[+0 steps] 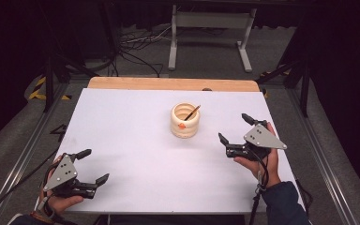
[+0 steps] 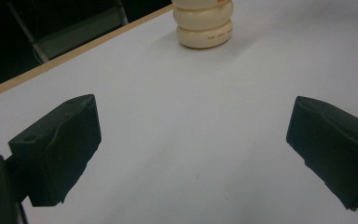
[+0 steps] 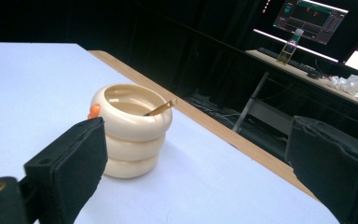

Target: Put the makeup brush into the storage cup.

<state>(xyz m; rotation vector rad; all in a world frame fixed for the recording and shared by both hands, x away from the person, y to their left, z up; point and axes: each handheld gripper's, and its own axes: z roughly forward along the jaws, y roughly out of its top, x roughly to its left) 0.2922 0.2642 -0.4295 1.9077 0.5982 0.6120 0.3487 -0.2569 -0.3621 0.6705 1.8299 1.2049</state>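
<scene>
A cream ribbed cup stands upright on the white table, right of centre, with a thin pencil-like stick leaning inside it and a small orange piece on its side. My right gripper is held open a short way to the cup's right, nothing between its jaws. My left gripper rests open near the front left corner, far from the cup. The left gripper view has the cup at its top edge. In the right gripper view the cup sits just beyond the left jaw.
A wooden strip runs along the table's far edge. Beyond it stand a white desk frame and cables on the floor. A desk with monitors and a bottle stands off in the dark background.
</scene>
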